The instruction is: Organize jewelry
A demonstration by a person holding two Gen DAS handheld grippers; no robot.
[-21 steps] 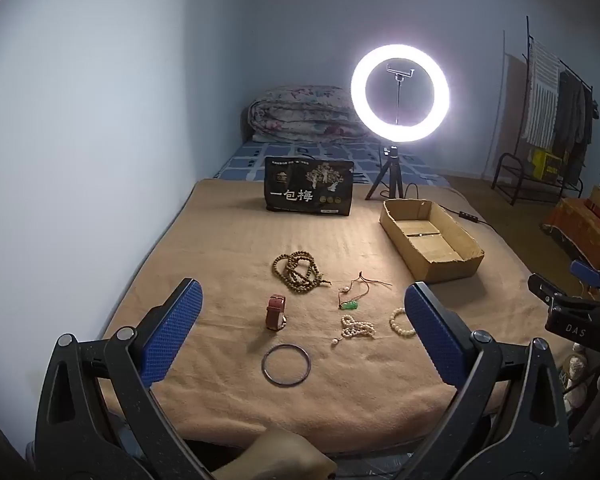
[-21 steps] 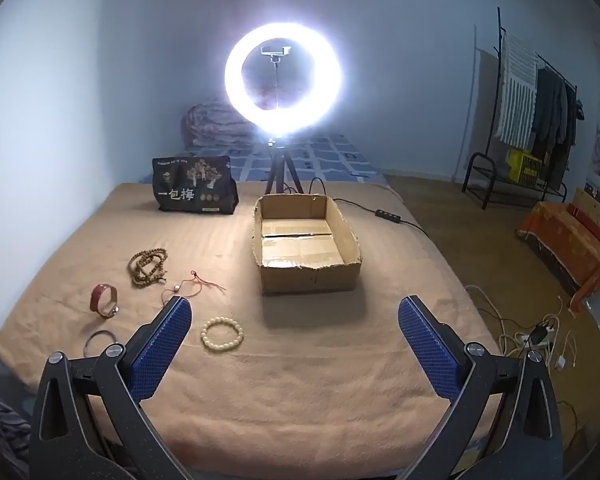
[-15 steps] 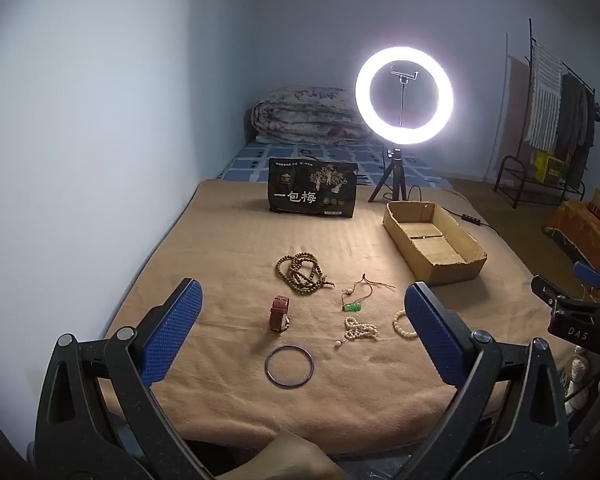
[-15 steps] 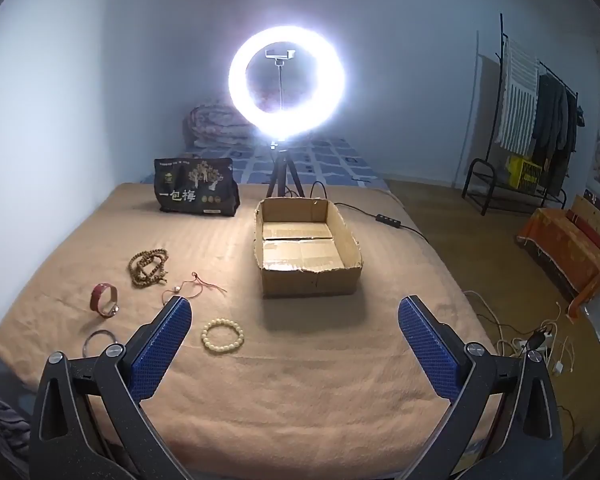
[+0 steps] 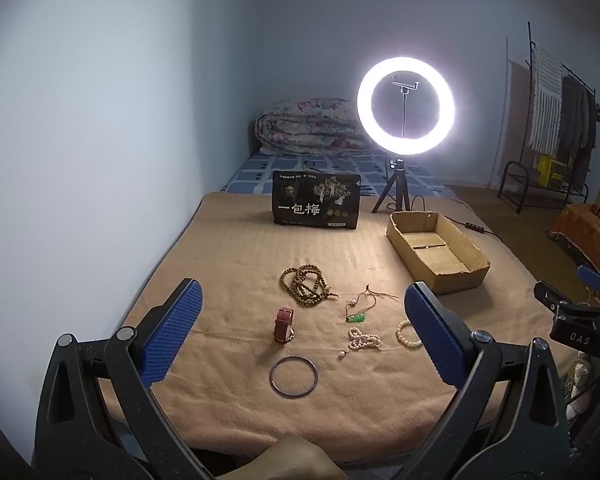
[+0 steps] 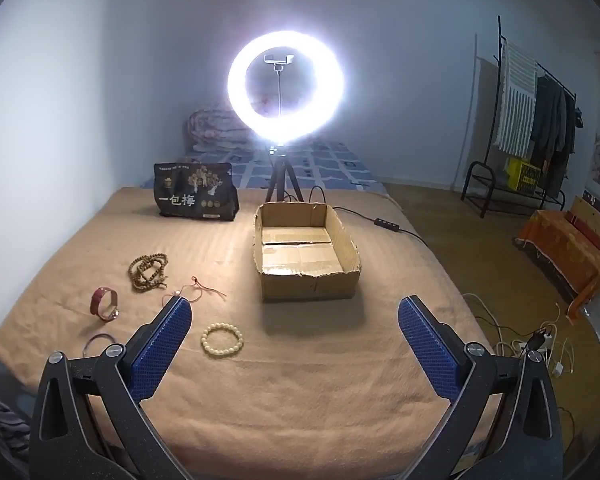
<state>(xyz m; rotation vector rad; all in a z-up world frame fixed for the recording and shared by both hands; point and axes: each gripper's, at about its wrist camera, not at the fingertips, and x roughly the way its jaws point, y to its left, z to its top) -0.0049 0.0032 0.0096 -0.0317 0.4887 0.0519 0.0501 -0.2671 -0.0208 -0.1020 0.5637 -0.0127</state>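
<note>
A bed under a tan fleece blanket point(image 5: 228, 264) is carrying everything, and an open brown cardboard box point(image 6: 306, 254) is sitting empty toward its far side, probably waiting to take the jewelry. The left gripper point(image 5: 302, 334) and right gripper point(image 6: 294, 338) are hanging above the near edge, both spread wide and holding nothing. A brown wooden bead string point(image 5: 306, 289), thin metal bangle point(image 5: 293, 376), red-strapped watch point(image 5: 284, 325) and cream bead bracelet point(image 6: 222, 339) are lying loose. Against the earlier frames, the left view is sitting slightly lower; the jewelry is lying unmoved.
</note>
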